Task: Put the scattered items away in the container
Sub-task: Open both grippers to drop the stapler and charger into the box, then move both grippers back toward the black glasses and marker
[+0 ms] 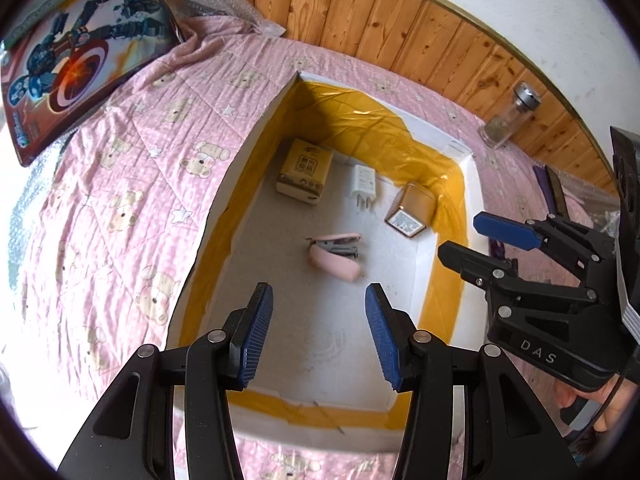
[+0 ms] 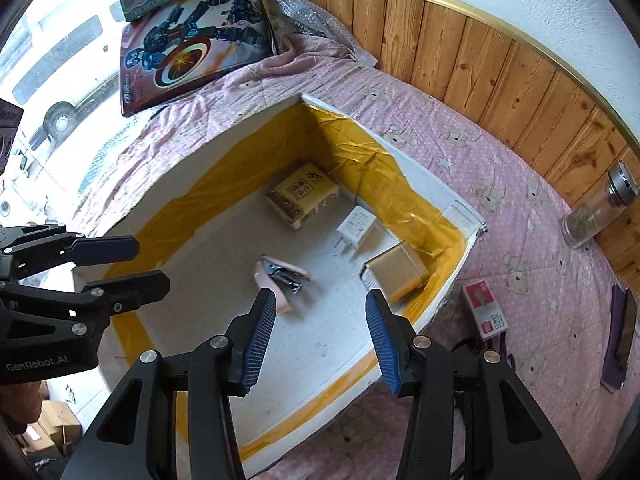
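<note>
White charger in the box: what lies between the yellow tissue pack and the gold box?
Only the white charger, lying on the box floor between the yellow tissue pack and the gold box. Both wrist views show it; the pink stapler lies nearer the cameras.

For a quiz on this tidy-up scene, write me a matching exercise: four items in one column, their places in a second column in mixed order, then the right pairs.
Items:
1. pink stapler
2. white charger plug
3. glass jar
4. red and white box

Places:
A. on the pink quilt, just outside the container's near right corner
B. on the container floor, nearest the grippers
C. on its side against the wooden wall panel
D. on the container floor, between the yellow tissue pack and the gold box

Pairs: 1-B, 2-D, 3-C, 4-A
</note>
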The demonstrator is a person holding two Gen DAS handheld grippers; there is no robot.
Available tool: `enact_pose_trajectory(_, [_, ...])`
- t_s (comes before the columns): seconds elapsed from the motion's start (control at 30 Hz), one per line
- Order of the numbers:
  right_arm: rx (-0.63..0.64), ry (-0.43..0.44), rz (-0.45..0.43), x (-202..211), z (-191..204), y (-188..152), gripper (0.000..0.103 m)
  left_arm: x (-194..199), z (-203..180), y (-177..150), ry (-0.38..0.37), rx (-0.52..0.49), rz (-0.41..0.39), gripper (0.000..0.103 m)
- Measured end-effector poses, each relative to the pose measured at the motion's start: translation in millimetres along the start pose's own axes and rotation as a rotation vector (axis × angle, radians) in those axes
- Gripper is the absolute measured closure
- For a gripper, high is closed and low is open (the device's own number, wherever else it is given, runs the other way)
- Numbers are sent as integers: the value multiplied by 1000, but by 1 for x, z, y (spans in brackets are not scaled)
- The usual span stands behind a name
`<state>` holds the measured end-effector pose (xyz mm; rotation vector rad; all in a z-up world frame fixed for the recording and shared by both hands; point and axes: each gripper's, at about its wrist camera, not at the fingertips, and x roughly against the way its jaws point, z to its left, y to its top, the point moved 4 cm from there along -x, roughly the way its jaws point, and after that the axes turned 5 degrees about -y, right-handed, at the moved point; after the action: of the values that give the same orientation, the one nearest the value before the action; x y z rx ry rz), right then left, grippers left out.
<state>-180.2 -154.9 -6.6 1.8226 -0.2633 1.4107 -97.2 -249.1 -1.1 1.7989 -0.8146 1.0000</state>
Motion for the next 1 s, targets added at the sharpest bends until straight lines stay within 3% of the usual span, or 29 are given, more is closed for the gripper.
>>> enact_pose_trajectory(0.3, [-93, 55, -120, 48, 19, -30, 54, 49, -9, -21, 4, -50, -140, 52])
enact_pose_trajectory(0.5, [-149, 37, -241, 82, 29, -60, 54, 75, -29, -49, -42, -119, -235, 52])
enact_pose_trajectory(0.77, [-244, 23, -399, 125, 28, -119, 54, 94, -67, -94, -134, -198, -324, 52])
enact_pose_trajectory(1.0, [-384, -1, -472, 143, 9, -185, 54, 91, -105, -124, -213, -278, -331, 52])
